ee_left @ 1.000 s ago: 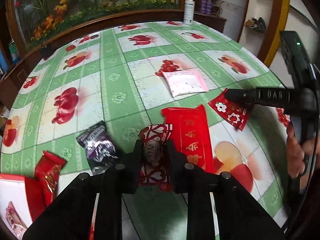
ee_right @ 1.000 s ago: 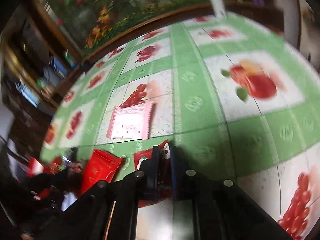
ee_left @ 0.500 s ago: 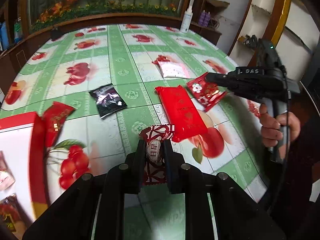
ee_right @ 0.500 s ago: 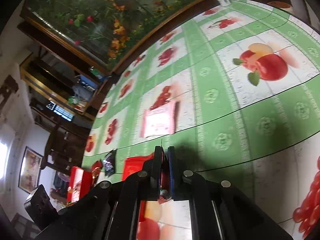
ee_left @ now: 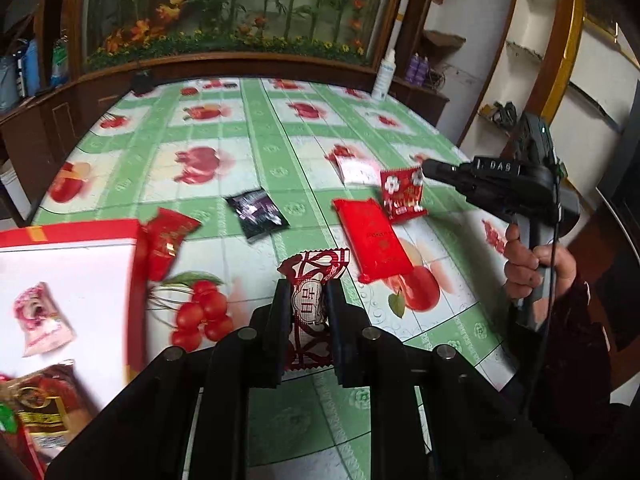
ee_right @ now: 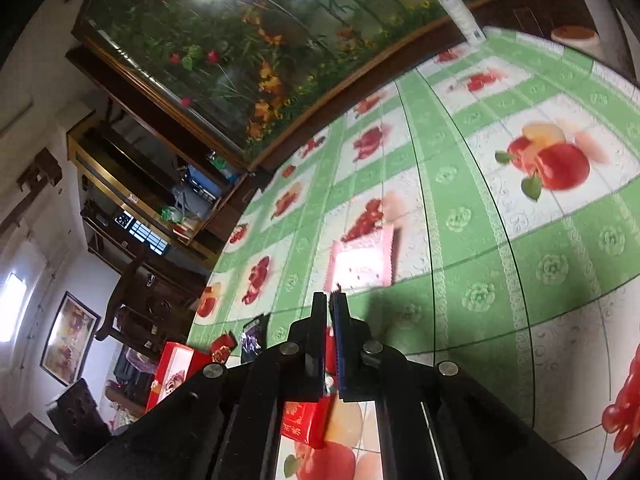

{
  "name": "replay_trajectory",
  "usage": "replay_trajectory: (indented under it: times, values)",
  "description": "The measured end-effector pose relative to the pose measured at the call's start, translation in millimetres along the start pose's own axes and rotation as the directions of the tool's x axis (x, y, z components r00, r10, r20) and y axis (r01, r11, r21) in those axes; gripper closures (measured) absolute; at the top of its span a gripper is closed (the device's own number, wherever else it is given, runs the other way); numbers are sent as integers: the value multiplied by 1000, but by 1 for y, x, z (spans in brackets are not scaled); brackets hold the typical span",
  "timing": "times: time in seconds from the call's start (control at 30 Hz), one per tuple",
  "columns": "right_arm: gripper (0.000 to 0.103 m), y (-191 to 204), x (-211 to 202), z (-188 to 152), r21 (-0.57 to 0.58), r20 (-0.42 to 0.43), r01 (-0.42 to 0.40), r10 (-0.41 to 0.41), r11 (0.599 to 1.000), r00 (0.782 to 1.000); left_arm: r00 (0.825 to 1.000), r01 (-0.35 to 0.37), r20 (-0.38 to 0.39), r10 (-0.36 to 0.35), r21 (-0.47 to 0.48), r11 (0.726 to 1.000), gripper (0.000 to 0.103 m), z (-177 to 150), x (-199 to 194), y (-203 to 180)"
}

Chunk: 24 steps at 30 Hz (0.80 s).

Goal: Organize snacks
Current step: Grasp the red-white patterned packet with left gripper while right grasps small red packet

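Red-and-white foil is showing between the pads of the left gripper [ee_left: 307, 308], which is clamped on a heart-patterned candy [ee_left: 310, 280] and carrying it above the green fruit-print tablecloth [ee_left: 260, 128]. At the left edge the red box [ee_left: 80, 226] is sitting open with a pink packet [ee_left: 40, 320] and a brown packet [ee_left: 40, 404] already lying inside, so part of the sorting looks done. Loose on the cloth are lying a small red packet [ee_left: 168, 240] touching the box, a black packet [ee_left: 256, 214] further out, a long red packet [ee_left: 372, 240] to the right and a pink-white packet [ee_left: 358, 170] beyond it. On the right a hand [ee_left: 532, 268] is gripping the right gripper [ee_left: 426, 169], pinching a corner of a red flowered packet [ee_left: 400, 192] held off the table.

Through the right wrist camera, the right gripper's [ee_right: 331, 300] fingers are pressed almost together, a sliver of red wrapper showing between them. The pink-white packet [ee_right: 364, 264] is lying just beyond on the cloth, the red box [ee_right: 172, 376] far off to the left. By my reckoning two snacks are on their way and four are waiting.
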State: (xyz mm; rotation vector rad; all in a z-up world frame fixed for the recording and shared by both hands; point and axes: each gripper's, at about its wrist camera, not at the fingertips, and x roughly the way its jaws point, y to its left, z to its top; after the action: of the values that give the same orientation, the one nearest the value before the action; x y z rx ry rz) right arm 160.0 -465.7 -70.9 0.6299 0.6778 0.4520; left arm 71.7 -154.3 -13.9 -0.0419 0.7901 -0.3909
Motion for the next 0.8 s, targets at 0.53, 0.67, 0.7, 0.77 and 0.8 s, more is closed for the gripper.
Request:
replay_trajectory:
  times: [0.53,0.67,0.7,0.77,0.8]
  values:
    - [46,5,25,-8,-53,-17,311,-313,949,950,999,7,42,-5,-45,999,88,-5,-27,18]
    - [47,14,50,-18,-187,-25,400,-412,897,911,999,17,32,-16,-34,999,88,-9,-24,11]
    - [49,22,56,-23,-259,-24,444,-465,858,885,999,19,29,-18,-36,999,88,-9,-24,11]
    - [61,27,60,-28,-301,-40,417,-449,857,893,1000,15,27,-14,-37,999,88,-10,-24,10]
    - [61,27,58,-28,-297,-39,415,-445,860,895,1000,14,27,-13,-36,999,88,-10,-25,9]
